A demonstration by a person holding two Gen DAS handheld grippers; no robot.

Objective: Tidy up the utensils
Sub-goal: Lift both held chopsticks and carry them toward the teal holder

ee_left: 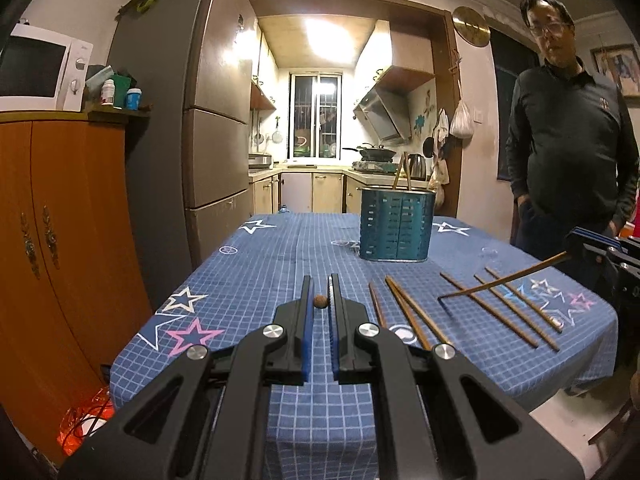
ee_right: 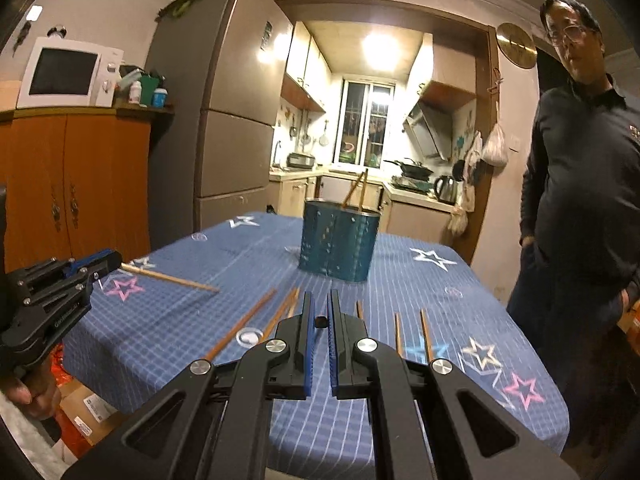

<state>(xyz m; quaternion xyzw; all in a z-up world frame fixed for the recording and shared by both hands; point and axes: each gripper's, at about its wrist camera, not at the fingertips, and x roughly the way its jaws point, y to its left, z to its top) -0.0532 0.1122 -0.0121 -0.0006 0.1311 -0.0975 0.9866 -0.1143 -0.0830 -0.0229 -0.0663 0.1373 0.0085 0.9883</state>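
Observation:
A teal slotted utensil holder [ee_left: 396, 224] stands on the blue star tablecloth [ee_left: 280, 264] with two chopsticks in it; it also shows in the right wrist view [ee_right: 338, 244]. Several wooden chopsticks [ee_left: 508, 304] lie loose on the cloth. My left gripper [ee_left: 320, 300] is shut on a chopstick seen end-on; the same gripper and its chopstick [ee_right: 172, 279] show at the left of the right wrist view. My right gripper [ee_right: 320, 320] is shut on a chopstick end-on; that chopstick [ee_left: 504, 280] slants over the table in the left wrist view.
A man in a dark shirt [ee_left: 568, 140] stands at the table's right side. An orange cabinet [ee_left: 60, 240] with a microwave [ee_left: 40, 72] stands left, next to a fridge [ee_left: 208, 120]. Boxes and orange bags [ee_right: 80, 404] lie on the floor.

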